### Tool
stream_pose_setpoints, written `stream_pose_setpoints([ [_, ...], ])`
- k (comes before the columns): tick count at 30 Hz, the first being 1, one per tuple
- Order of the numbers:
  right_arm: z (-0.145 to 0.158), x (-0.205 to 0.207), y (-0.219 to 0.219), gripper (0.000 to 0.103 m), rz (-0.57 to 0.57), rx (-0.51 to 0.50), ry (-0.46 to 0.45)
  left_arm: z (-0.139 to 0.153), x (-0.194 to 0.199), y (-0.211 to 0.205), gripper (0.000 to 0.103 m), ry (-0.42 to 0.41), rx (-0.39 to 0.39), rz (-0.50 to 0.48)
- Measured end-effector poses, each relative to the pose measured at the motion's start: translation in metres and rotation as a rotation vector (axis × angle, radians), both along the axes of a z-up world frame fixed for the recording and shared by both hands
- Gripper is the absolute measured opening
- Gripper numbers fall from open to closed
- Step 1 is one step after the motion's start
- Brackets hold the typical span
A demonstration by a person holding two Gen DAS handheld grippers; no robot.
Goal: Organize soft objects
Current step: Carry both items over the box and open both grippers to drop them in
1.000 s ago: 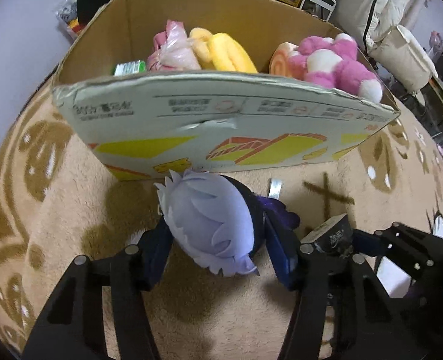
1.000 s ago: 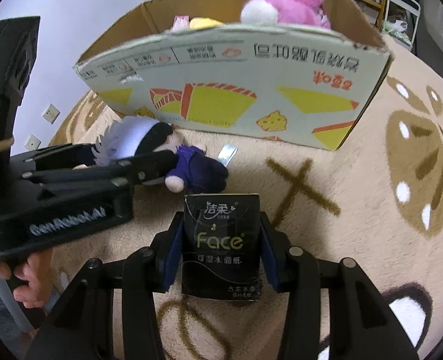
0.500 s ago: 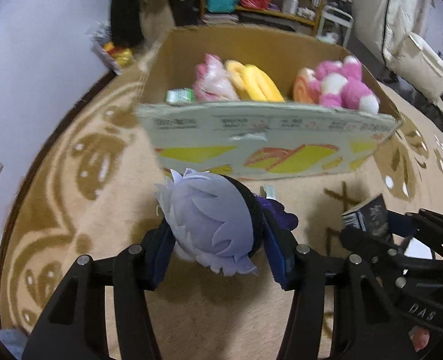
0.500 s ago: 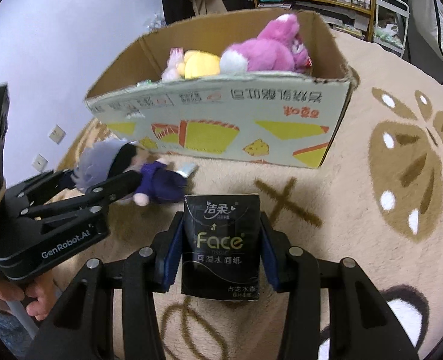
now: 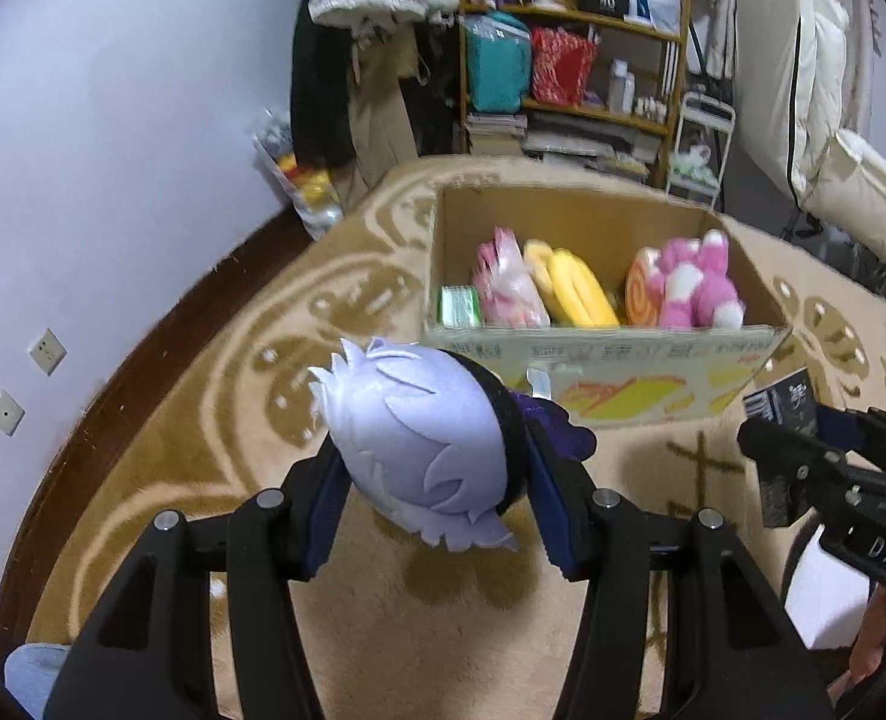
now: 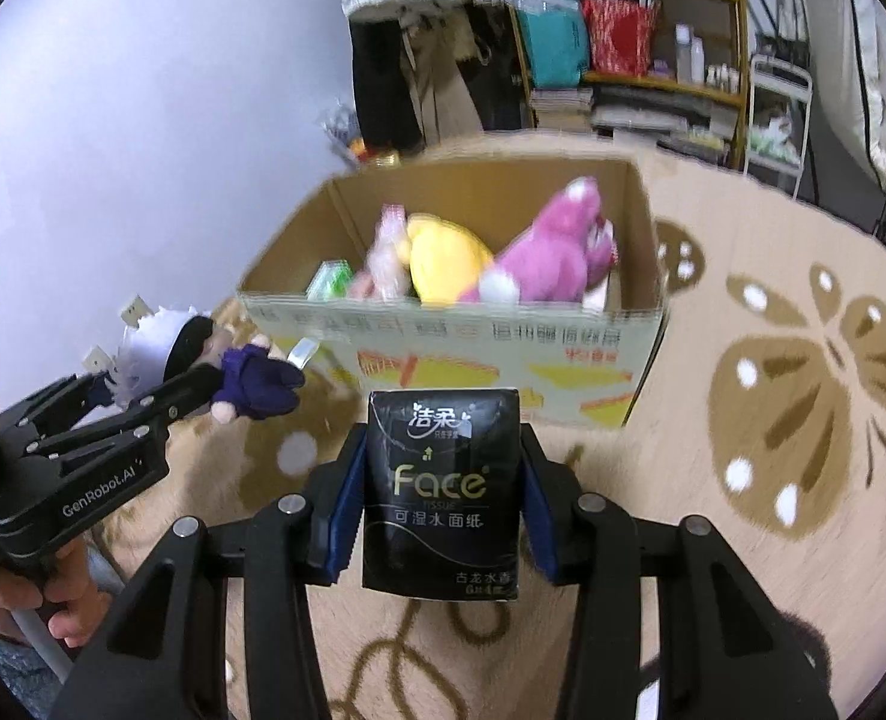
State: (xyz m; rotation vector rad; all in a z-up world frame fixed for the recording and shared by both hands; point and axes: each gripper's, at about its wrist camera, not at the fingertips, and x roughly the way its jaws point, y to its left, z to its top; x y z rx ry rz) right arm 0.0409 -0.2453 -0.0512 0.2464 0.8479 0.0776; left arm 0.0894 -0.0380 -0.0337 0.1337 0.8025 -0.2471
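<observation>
My left gripper (image 5: 437, 450) is shut on a plush doll (image 5: 419, 438) with pale lilac hair and a dark purple body, held above the rug in front of the cardboard box (image 5: 610, 354). The doll also shows in the right wrist view (image 6: 215, 372). My right gripper (image 6: 443, 474) is shut on a black pack of Face tissues (image 6: 441, 480), held up before the box (image 6: 484, 348). The box holds a pink plush (image 5: 697, 288), a yellow plush (image 5: 574, 291), a pink bagged item (image 5: 505, 291) and a green pack (image 5: 459, 306).
A beige rug with brown patterns (image 6: 802, 396) covers the floor. A wall with sockets (image 5: 47, 351) is on the left. A cluttered shelf (image 5: 568, 66) and white bedding (image 5: 850, 180) stand behind the box. A person's hand (image 6: 59, 600) holds the left gripper.
Both grippers have lifted upward with their loads, so the box now appears lower and farther, with its inside in view.
</observation>
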Motion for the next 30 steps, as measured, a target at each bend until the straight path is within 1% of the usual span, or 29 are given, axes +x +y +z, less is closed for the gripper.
stream_pose_setpoints([
  [4, 0.025, -0.002, 0.000, 0.049, -0.012, -0.011, -0.089, 0.016, -0.001, 0.002, 0.054, -0.062, -0.011, 0.005],
  [7, 0.038, 0.008, 0.001, 0.049, -0.018, -0.024, -0.139, 0.026, -0.001, 0.002, 0.054, -0.103, -0.015, -0.001],
  [11, 0.051, 0.019, -0.001, 0.049, -0.026, -0.039, -0.177, 0.038, 0.005, 0.000, 0.054, -0.141, -0.036, -0.010],
  [14, 0.057, 0.030, -0.001, 0.049, -0.024, -0.052, -0.203, 0.043, 0.016, -0.005, 0.054, -0.153, -0.055, -0.002],
  [20, 0.059, 0.049, -0.001, 0.049, -0.016, -0.066, -0.237, 0.051, 0.036, -0.021, 0.054, -0.183, -0.055, -0.020],
  [24, 0.054, 0.060, -0.002, 0.049, -0.008, -0.080, -0.242, 0.048, 0.044, -0.027, 0.054, -0.168, -0.051, -0.021],
  [26, 0.051, 0.066, -0.004, 0.049, -0.008, -0.080, -0.244, 0.045, 0.049, -0.031, 0.054, -0.165, -0.036, -0.025],
  [30, 0.047, 0.072, -0.007, 0.049, -0.015, -0.080, -0.253, 0.041, 0.056, -0.038, 0.054, -0.176, -0.017, -0.036],
])
